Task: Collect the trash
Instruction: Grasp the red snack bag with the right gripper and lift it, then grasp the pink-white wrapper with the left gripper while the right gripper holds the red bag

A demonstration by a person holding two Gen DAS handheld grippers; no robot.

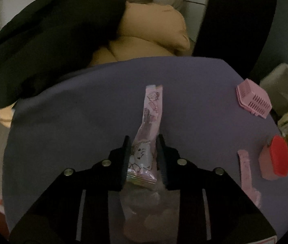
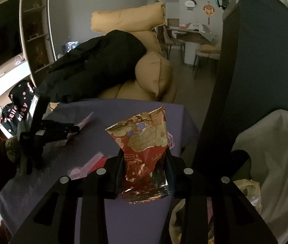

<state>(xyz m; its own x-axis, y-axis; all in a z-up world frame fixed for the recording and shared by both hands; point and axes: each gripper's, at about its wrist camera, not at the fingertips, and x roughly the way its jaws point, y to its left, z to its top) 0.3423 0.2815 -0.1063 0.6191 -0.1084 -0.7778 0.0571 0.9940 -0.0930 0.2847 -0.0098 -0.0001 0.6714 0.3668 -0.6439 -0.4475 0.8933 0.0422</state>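
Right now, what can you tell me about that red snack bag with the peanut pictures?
The red snack bag is a crinkled, shiny foil packet, red with cream peanut and flower drawings and gold edges. Its top is torn open and ragged, so it looks empty. It stands roughly upright, pinched at its lower half between the two black fingers of the right gripper, held above the purple table. Only the gripper touches it.

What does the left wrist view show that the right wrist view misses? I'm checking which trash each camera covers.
Only the left wrist view shows the pink basket and the left gripper shut on the pink wrapper. Only the right wrist view shows the right gripper shut on the red snack bag, plus the dining area. Both show the purple table, black coat and tan cushions.
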